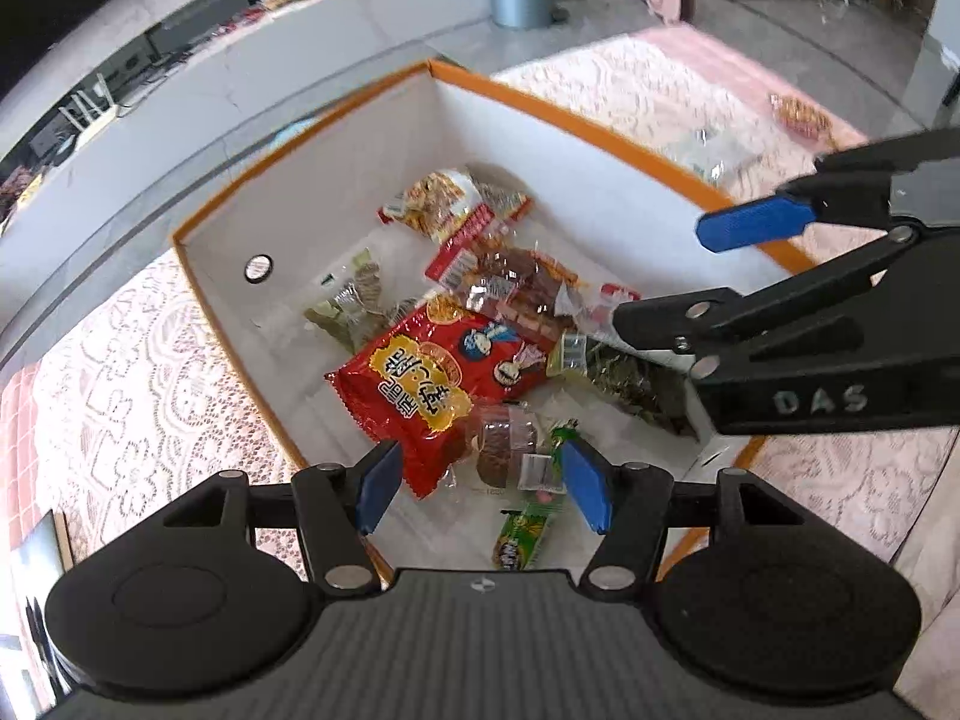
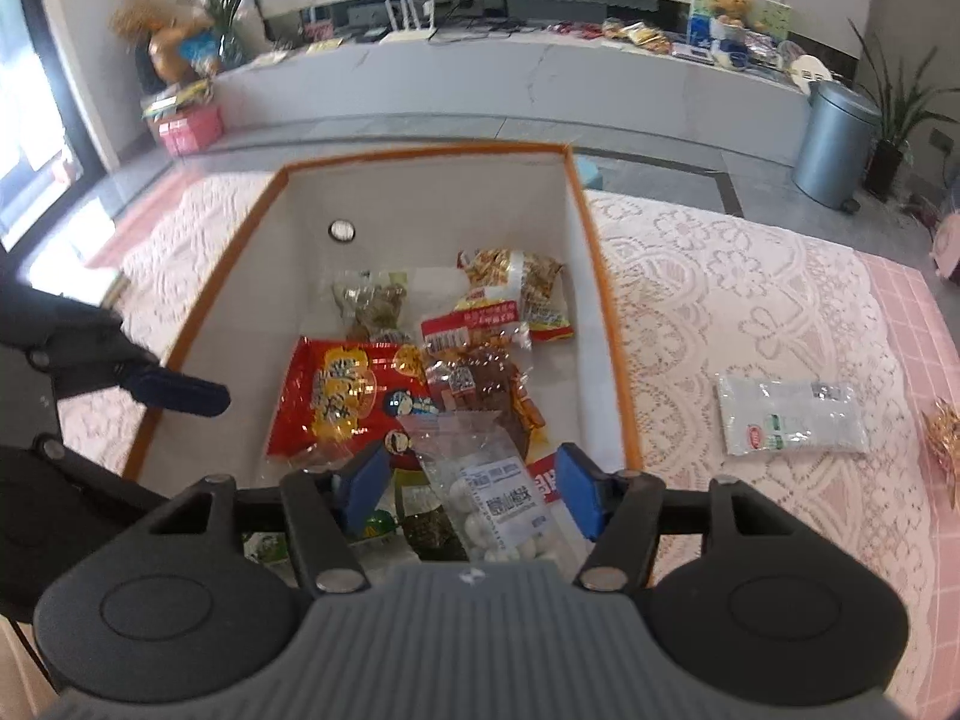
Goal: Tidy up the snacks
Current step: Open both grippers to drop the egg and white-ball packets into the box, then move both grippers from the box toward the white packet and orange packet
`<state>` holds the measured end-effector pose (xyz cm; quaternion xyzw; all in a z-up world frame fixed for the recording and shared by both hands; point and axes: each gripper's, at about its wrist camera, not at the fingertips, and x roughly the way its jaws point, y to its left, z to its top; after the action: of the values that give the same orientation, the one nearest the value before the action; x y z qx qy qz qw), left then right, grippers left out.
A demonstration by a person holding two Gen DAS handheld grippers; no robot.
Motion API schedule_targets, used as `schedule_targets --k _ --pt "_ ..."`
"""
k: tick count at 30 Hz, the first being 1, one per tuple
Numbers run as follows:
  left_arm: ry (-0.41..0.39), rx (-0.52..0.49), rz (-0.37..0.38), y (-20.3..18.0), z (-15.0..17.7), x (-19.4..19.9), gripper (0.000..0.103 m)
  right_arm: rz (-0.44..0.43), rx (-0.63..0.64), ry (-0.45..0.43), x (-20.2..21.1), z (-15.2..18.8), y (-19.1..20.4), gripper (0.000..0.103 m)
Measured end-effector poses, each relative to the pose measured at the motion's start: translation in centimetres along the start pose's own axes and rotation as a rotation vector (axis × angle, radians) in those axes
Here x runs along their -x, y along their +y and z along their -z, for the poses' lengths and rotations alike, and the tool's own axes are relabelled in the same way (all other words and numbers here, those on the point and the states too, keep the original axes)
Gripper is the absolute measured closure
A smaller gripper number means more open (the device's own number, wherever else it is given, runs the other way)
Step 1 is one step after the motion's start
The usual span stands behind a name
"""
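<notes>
A white box with an orange rim (image 1: 576, 120) (image 2: 606, 312) stands on the lace cloth and holds several snack packets. A red packet (image 1: 420, 384) (image 2: 342, 396) lies in the middle, with brown cake packs (image 1: 522, 294) and green packets (image 1: 528, 534) around it. My left gripper (image 1: 483, 489) hangs open over the near end of the box, with nothing between its pads. My right gripper (image 2: 471, 489) is open too. A clear bag of white candies (image 2: 498, 498) lies below and between its blue pads, which do not press on it. In the left wrist view the right gripper (image 1: 690, 270) reaches in over the box's right wall.
On the cloth right of the box lie a white packet (image 2: 792, 420) and a golden wrapper (image 2: 942, 426). An orange snack bag (image 1: 801, 114) lies further off. A low grey counter (image 2: 540, 72) and a metal bin (image 2: 834, 138) stand beyond the table.
</notes>
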<state>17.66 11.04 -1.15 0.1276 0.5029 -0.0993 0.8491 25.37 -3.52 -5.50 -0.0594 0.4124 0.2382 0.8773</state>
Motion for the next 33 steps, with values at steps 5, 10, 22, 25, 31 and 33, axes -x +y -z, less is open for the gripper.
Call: schedule_targets --k 5,10,22,25,31,33 --pt "-0.091 0.069 -0.019 -0.6 0.8 2.2 0.031 -0.011 -0.067 -0.052 2.7 0.7 -1.2 0.037" --pt "-0.206 0.100 -0.039 -2.1 1.2 4.4 0.031 -0.002 -0.121 -0.111 5.8 2.2 -2.4 0.037" --pt "-0.400 0.162 0.057 -8.1 1.5 6.6 0.031 0.071 -0.248 -0.264 13.0 7.9 -7.6 0.036" --pt "-0.399 0.151 0.080 -9.8 0.9 6.5 0.031 0.089 -0.283 -0.275 14.0 8.9 -9.2 0.036" --pt "-0.369 0.073 0.111 -13.0 -1.2 5.6 0.031 0.134 -0.352 -0.297 15.4 10.9 -12.6 0.036" --pt "-0.362 0.034 0.134 -14.0 -2.1 5.3 0.030 0.152 -0.370 -0.301 15.7 11.6 -13.7 0.035"
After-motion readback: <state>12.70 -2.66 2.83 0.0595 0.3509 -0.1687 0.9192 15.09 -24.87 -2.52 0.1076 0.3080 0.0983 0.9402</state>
